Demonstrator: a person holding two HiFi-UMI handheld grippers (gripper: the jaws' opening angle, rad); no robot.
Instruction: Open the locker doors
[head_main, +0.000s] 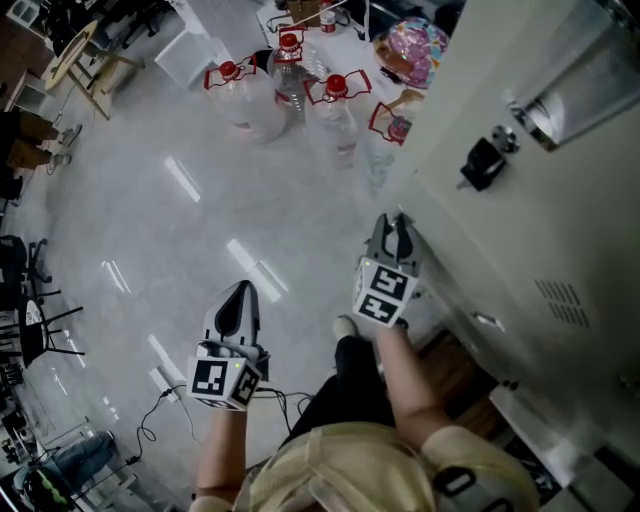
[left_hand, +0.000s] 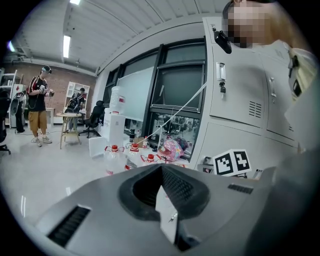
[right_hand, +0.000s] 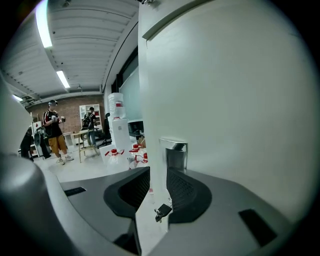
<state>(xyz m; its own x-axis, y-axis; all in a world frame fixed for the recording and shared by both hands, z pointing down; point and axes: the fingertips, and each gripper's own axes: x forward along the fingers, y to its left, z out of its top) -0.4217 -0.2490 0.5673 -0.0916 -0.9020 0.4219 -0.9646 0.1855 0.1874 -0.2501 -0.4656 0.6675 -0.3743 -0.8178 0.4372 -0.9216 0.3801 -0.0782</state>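
Pale grey sheet metal fills the right side of the head view: a bank of lockers (head_main: 540, 240) stands on the glossy grey floor (head_main: 150, 210). One door has vent slots (head_main: 560, 300), and a door higher up has a black latch (head_main: 484, 162).

The right gripper (head_main: 398, 220) is low at the front of this bank, its tips against the metal. In the right gripper view its jaws stand part-way apart. The thin free edge of a locker door (right_hand: 230, 120) runs upright between them, and the pads are closed on that edge from both sides. A shiny metal handle (right_hand: 175, 151) sits on the door face just to the right of the jaws.

The left gripper (head_main: 238, 292) hangs over bare floor, well apart from the lockers and to the left of the other gripper. It points forward and somewhat down. Its jaws meet at the tips and hold nothing.

Beyond both grippers, a cluster of clear water bottles (head_main: 290, 80) with red caps stands on the floor near the foot of the lockers. A multicoloured rounded thing (head_main: 416, 46) lies just beside them.

In the left gripper view a person in tan shorts (left_hand: 37, 105) stands far across the floor, near a small table (left_hand: 70, 117).
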